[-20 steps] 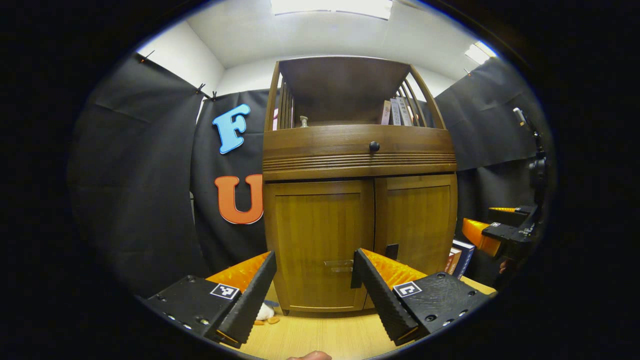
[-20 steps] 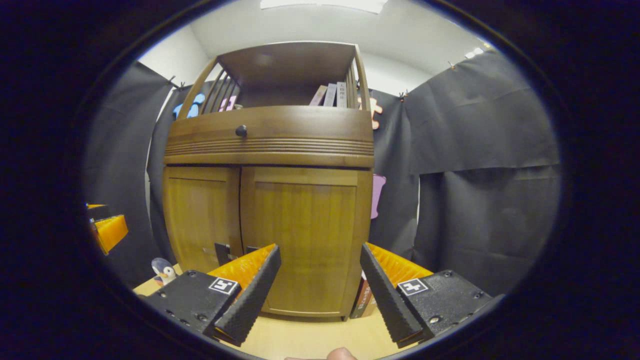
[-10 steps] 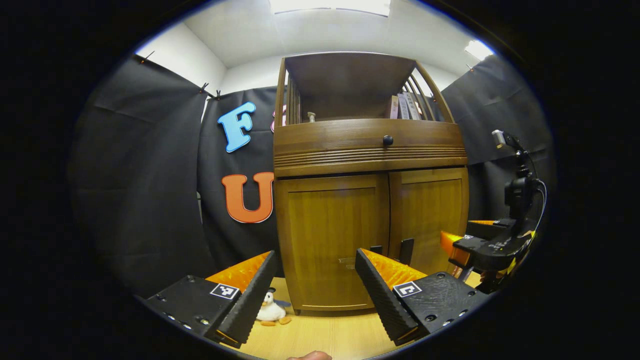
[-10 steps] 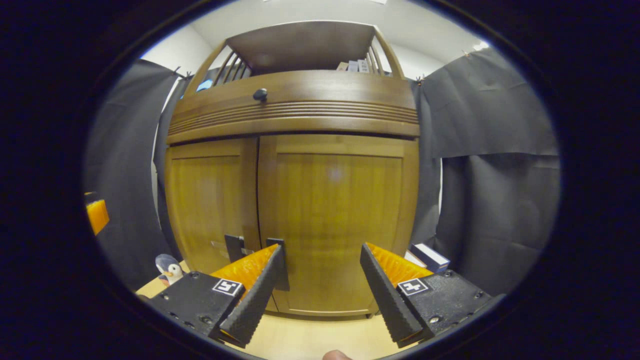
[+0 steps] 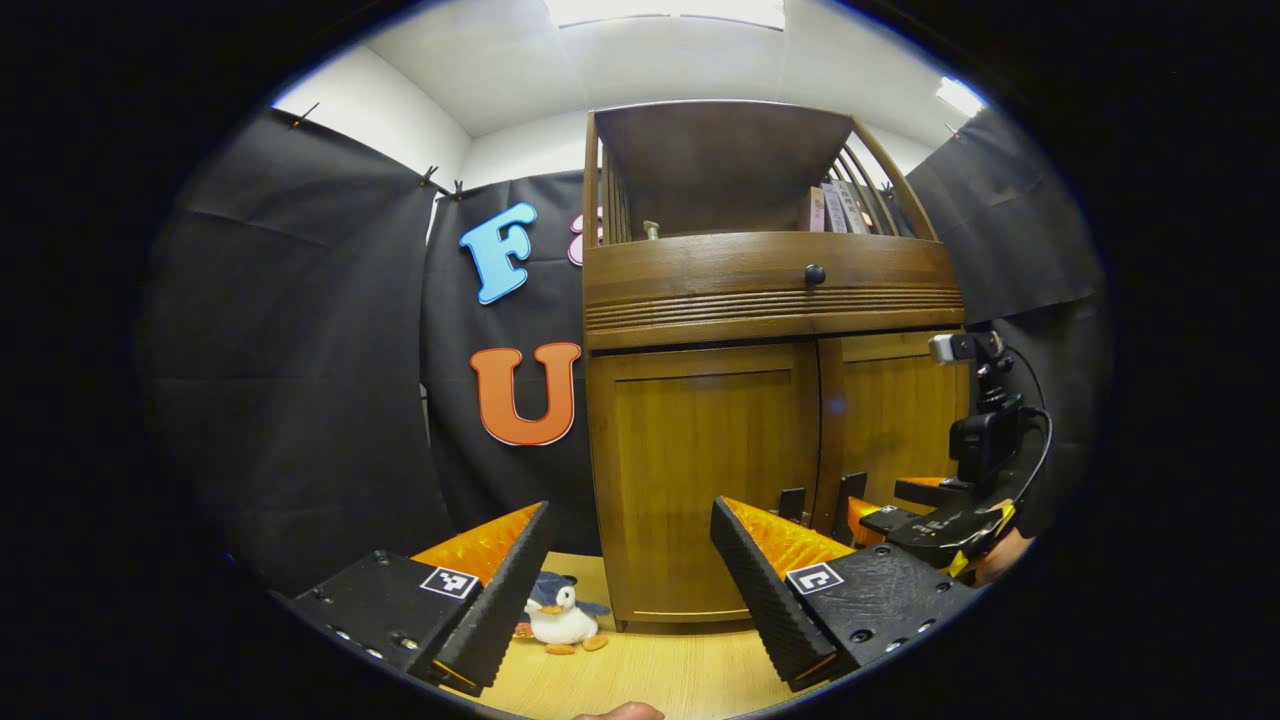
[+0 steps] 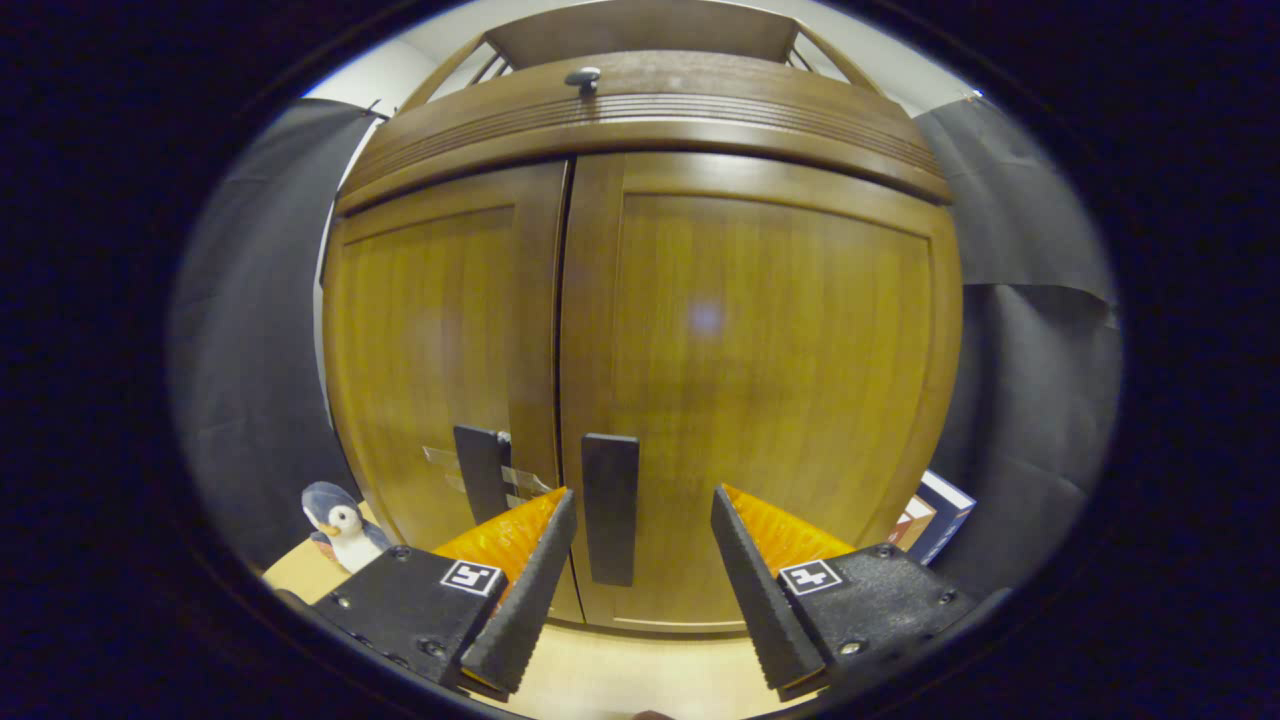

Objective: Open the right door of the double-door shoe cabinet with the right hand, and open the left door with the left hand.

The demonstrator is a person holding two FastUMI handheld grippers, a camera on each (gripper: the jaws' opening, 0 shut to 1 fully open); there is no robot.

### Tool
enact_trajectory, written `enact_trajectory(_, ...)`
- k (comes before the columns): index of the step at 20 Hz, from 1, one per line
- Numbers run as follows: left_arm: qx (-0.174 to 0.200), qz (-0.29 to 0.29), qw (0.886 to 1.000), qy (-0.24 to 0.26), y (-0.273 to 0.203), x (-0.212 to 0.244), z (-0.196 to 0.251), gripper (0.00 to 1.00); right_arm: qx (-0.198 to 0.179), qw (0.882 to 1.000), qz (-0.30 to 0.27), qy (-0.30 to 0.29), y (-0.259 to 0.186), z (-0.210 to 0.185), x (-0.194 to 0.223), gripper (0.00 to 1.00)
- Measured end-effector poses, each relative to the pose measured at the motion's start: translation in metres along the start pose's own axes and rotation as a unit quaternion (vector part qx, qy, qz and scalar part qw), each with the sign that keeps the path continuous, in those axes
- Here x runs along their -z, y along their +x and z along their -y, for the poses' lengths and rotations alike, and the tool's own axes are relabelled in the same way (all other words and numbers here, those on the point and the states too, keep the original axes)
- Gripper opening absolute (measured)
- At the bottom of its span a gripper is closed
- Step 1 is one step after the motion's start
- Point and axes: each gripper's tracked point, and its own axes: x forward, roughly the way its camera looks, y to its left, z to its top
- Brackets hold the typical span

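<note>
In the right gripper view, the right claw (image 6: 640, 560) sits nearest, its two fingers spread apart with nothing between the pads. Just past the tips, the dark upright handle (image 6: 610, 508) of the right door (image 6: 760, 380) stands in the gap between the fingers, a little toward the left one; no contact is visible. The right door is flush with the cabinet front, so it is not yet opened. Across the centre seam, the left door (image 6: 430, 350) carries its own dark handle (image 6: 481, 472), and it is closed too. A small penguin toy (image 6: 338, 522) sits on the pale wooden floor (image 6: 620, 675) by the cabinet's left corner, and a book (image 6: 940, 515) leans at the right corner.

In the left gripper view, the left claw (image 5: 630, 580) is also spread wide and empty, well back from the shoe cabinet (image 5: 770, 290). Farther off, the right claw (image 5: 905, 505) is up close to the door handles.

The step in hand looks like the reach for the right door's handle. The next move probably calls for easing the right claw forward until the handle lies between the pads, pinching it, then pulling outward along the arc of the door's hinge. The left claw then has to close in on the left handle.
</note>
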Motion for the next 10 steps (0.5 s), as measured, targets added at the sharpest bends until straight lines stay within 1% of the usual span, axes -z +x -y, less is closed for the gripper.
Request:
enact_trajectory(3,-0.005,-0.002,1.000,-0.003,0.002,0.003,-0.003,0.96,0.002,1.000,-0.017,0.000,0.018,-0.003,0.010,0.81)
enact_trajectory(10,-0.003,-0.010,1.000,-0.007,0.007,0.010,-0.005,0.96,0.006,0.999,-0.037,-0.003,0.040,-0.008,0.023,0.67)
